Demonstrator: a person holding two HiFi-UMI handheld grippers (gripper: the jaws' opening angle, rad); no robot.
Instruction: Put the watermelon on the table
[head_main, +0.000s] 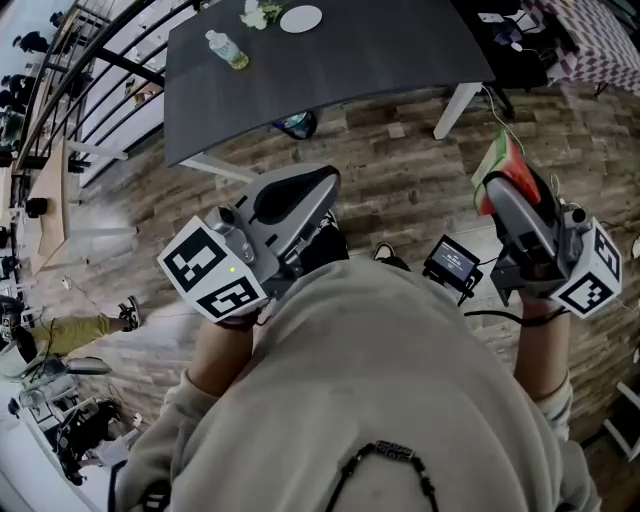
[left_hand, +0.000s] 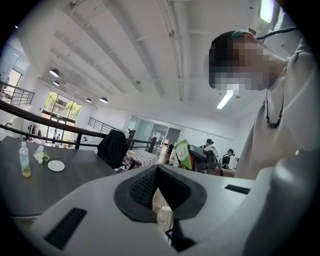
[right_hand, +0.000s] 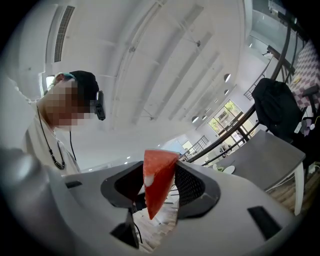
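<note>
A wedge of watermelon (head_main: 500, 163), red flesh with a green rind, sits between the jaws of my right gripper (head_main: 507, 182), which is shut on it. In the right gripper view the red wedge (right_hand: 156, 182) points down between the black pads of the right gripper (right_hand: 159, 176). My left gripper (head_main: 300, 192) is at the left, its jaws together with nothing in them; in its own view the left gripper (left_hand: 157, 172) has its tips meeting. The dark grey table (head_main: 350, 75) stands ahead across the wood floor. The left gripper view catches the watermelon (left_hand: 183, 154) beyond the table (left_hand: 30, 192).
On the table stand a plastic bottle (head_main: 228, 50), a white plate (head_main: 301, 19) and a small flower bunch (head_main: 258, 14). A small screen device (head_main: 453, 262) lies on the floor by my feet. A railing (head_main: 90, 90) runs along the left. A chequered cloth (head_main: 600, 40) is at the far right.
</note>
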